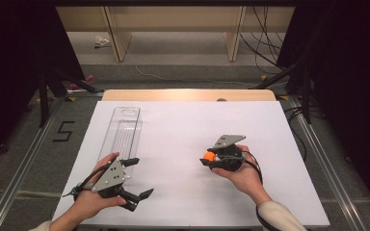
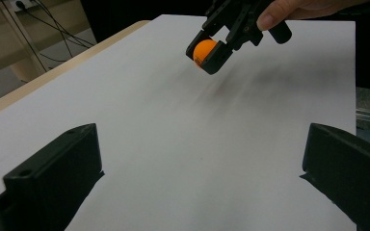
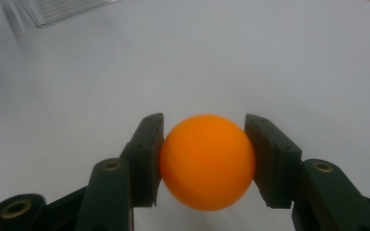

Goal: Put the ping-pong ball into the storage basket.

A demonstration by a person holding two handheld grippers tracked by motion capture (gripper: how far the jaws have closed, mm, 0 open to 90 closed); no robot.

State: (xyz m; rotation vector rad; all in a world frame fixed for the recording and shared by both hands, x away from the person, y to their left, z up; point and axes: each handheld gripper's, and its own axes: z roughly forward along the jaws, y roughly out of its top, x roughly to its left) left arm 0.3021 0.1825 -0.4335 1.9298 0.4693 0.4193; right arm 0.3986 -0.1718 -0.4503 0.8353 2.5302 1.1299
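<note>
So the right claw [image 3: 204,161] has its jaws clamped on the orange ball [image 3: 206,161], one pad pressing each side, and the ball sits right at the jaw tips. In the left gripper view you can see that claw lifted a bit off the white sheet [image 1: 183,130], the ball [image 2: 204,51] tucked between its jaws, with a fingertip on the gripper body just behind.

The left claw [image 1: 136,177] is spread wide apart with nothing in it, just bare sheet between its jaws. It's low over the near left part of the sheet, well apart from the right claw [image 1: 207,159], and the ball [image 1: 208,156] is off to its right.

The clear tray [image 1: 123,132] lies just ahead of the left claw, its near end right by the upper jaw. From the right claw it's off to the far left.
</note>
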